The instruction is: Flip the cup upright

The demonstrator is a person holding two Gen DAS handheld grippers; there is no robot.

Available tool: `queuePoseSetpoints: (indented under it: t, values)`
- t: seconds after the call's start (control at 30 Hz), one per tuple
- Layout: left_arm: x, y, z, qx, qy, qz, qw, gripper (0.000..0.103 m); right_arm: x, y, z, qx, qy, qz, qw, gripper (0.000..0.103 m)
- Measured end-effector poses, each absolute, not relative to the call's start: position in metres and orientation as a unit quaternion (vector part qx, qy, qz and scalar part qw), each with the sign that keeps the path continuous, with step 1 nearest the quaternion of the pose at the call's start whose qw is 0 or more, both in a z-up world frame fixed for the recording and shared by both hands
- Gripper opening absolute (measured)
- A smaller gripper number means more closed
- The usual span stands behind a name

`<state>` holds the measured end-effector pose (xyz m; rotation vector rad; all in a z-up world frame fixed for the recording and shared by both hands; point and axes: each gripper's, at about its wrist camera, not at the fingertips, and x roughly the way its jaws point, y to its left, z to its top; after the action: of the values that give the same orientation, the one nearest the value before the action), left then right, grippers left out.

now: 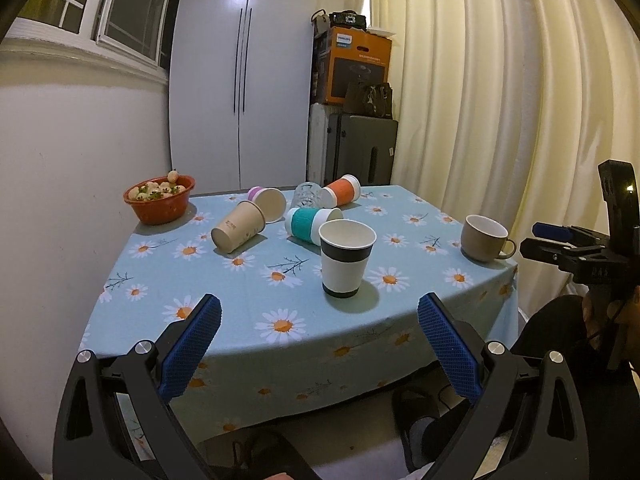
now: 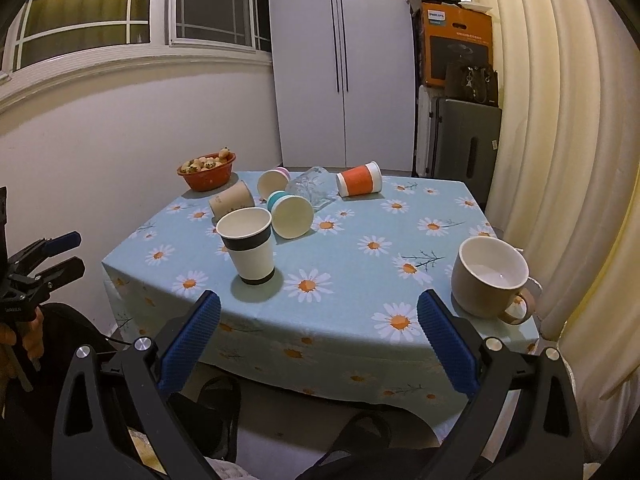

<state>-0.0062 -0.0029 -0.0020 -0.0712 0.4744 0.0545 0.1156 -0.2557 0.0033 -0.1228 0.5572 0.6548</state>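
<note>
A white paper cup with black bands (image 1: pixel 346 258) (image 2: pixel 249 245) stands upright near the front of the table. A beige mug (image 1: pixel 483 237) (image 2: pixel 489 277) stands upright at the right edge. Lying on their sides farther back are a tan paper cup (image 1: pixel 239 229) (image 2: pixel 231 200), a teal-banded cup (image 1: pixel 310 224) (image 2: pixel 289 213), a pink-based cup (image 1: pixel 269 202) (image 2: pixel 272 181), a clear glass (image 1: pixel 307 195) (image 2: pixel 312 188) and an orange-banded cup (image 1: pixel 343 193) (image 2: pixel 359 180). My left gripper (image 1: pixel 320 344) and right gripper (image 2: pixel 319 340) are both open and empty, held before the table's front edge.
An orange bowl of small items (image 1: pixel 160 198) (image 2: pixel 207 172) sits at the back left corner. The table has a blue daisy cloth (image 1: pixel 248 304) (image 2: pixel 360 272). A white cabinet, a suitcase with boxes and a curtain stand behind and to the right.
</note>
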Motion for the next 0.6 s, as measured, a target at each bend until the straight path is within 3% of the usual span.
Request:
queuePoseSetpoints:
  t: [0.6]
  values:
    - [0.0011, -0.0025, -0.0078, -0.048, 0.26, 0.017, 0.964, 0.096, 0.1119, -0.247, 0.001, -0.078, 0.268, 0.318, 0.906, 0.098]
